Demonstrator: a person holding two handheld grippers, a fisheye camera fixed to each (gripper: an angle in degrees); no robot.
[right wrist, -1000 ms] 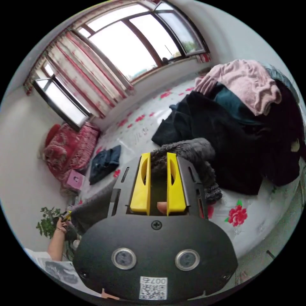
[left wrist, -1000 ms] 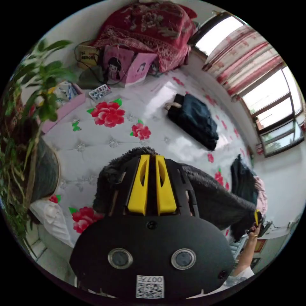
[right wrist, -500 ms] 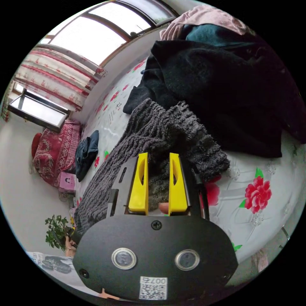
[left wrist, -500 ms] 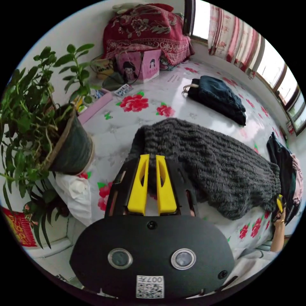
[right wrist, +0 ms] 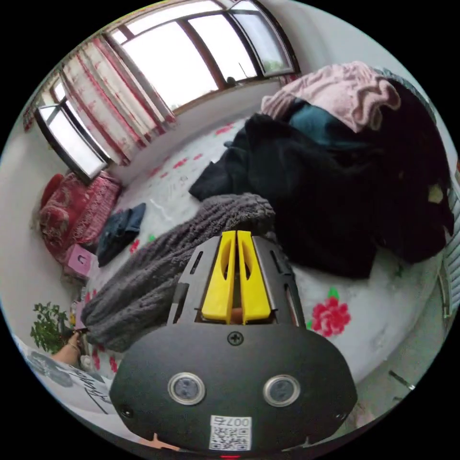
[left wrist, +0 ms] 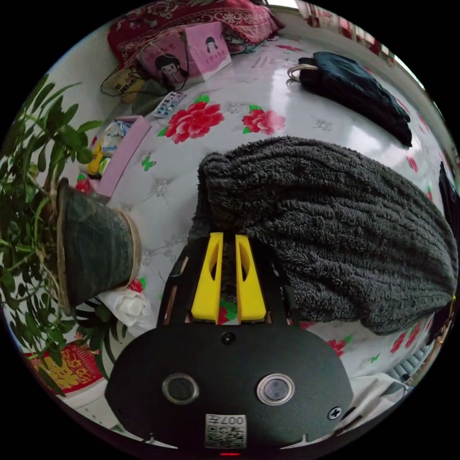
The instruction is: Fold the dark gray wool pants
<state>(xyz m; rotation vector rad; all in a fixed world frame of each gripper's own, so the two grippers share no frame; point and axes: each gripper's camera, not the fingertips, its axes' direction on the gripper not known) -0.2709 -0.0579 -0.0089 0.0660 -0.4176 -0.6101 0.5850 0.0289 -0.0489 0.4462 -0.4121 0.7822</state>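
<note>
In the left gripper view the left tool (left wrist: 228, 239) has its two yellow jaws narrow, a slim gap between them; the near edge of the pants (left wrist: 330, 225) lies at the jaw tips, but the tool's black frame hides the contact, so I cannot tell whether cloth is pinched. The pants lie spread on the bed (left wrist: 158, 201), ahead and to the right of this tool; their far right end runs out of view. Left of the tool stands one pot (left wrist: 93, 239) with a plant (left wrist: 33, 158), its leaves cut off by the picture's edge; a white wad (left wrist: 127, 306) sits just below the pot. Far ahead lie one folded dark garment (left wrist: 357, 93), two pink boxes (left wrist: 191, 52) and a red blanket (left wrist: 191, 19), partly out of view.

In the right gripper view the right tool (right wrist: 236, 237) has its jaws almost together; the pants' end (right wrist: 230, 215) lies just beyond the tips, and whether they touch is hard to make out; something pale peeks between the jaw bases. The pants stretch away to the left of this tool, toward a hand (right wrist: 72, 342) at the far lower left, too small to read. Right of the tool a heap of dark clothes (right wrist: 335, 191) rises, one pink piece (right wrist: 345, 96) on top, hiding the bed behind it; one window (right wrist: 172, 62) with curtains runs beyond.
</note>
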